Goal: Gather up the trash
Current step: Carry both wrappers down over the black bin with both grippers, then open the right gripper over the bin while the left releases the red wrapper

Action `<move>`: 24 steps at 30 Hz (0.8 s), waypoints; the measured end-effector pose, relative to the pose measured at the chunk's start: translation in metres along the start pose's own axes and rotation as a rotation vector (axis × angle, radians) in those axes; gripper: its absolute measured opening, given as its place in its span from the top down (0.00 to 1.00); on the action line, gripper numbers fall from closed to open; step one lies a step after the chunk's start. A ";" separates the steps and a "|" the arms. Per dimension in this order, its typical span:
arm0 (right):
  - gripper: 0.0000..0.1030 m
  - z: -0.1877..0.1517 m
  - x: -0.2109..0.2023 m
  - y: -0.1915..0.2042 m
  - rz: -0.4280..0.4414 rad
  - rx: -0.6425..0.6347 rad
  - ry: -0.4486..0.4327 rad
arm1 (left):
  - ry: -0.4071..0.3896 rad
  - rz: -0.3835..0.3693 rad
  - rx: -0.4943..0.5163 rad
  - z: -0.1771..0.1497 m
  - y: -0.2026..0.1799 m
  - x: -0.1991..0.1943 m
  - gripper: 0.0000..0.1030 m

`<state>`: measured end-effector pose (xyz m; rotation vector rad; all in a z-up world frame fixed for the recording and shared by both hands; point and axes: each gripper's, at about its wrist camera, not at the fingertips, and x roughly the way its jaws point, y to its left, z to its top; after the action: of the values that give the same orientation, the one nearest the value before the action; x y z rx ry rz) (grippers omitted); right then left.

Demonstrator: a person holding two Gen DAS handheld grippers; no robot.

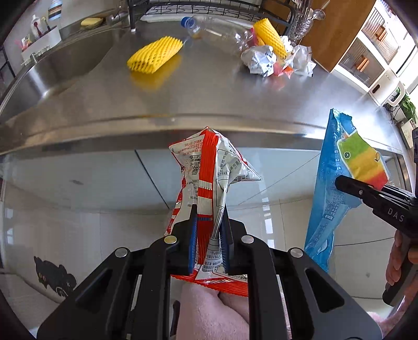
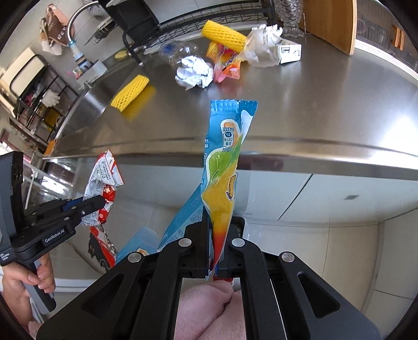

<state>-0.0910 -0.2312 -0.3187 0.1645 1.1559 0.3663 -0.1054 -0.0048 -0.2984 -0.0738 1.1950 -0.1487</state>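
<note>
My left gripper [image 1: 209, 222] is shut on a crumpled red and white snack wrapper [image 1: 209, 167], held in front of the steel counter's edge; the same wrapper [image 2: 103, 180] and gripper [image 2: 98, 202] show at the left of the right wrist view. My right gripper [image 2: 222, 230] is shut on a long blue ice-pop wrapper [image 2: 224, 162], which hangs at the right of the left wrist view [image 1: 337, 172] beside the right gripper [image 1: 342, 183]. More trash lies on the counter: two yellow foam nets [image 1: 154, 53] [image 1: 270, 38], a clear plastic bottle [image 1: 216, 31], crumpled foil [image 1: 258, 60] and clear wrappers [image 1: 300, 60].
The steel counter [image 1: 183, 99] has a sink [image 1: 68, 60] at its left and a black dish rack [image 1: 198, 10] at the back. A wooden board [image 1: 339, 28] leans at the back right. A small white carton [image 2: 290, 52] lies by the pile. Tiled floor is below.
</note>
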 end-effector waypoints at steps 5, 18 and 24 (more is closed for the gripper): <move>0.96 -0.023 0.033 0.003 -0.002 -0.012 0.092 | 0.066 0.002 -0.029 -0.027 0.006 0.025 0.86; 0.96 -0.075 0.171 -0.015 -0.091 -0.007 0.293 | 0.207 -0.033 -0.057 -0.064 0.025 0.151 0.87; 0.96 -0.088 0.225 -0.022 -0.085 0.061 0.353 | 0.262 -0.051 -0.060 -0.075 0.032 0.204 0.87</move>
<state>-0.0884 -0.1747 -0.5543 0.1055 1.5184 0.2915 -0.0995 -0.0035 -0.5182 -0.1404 1.4599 -0.1711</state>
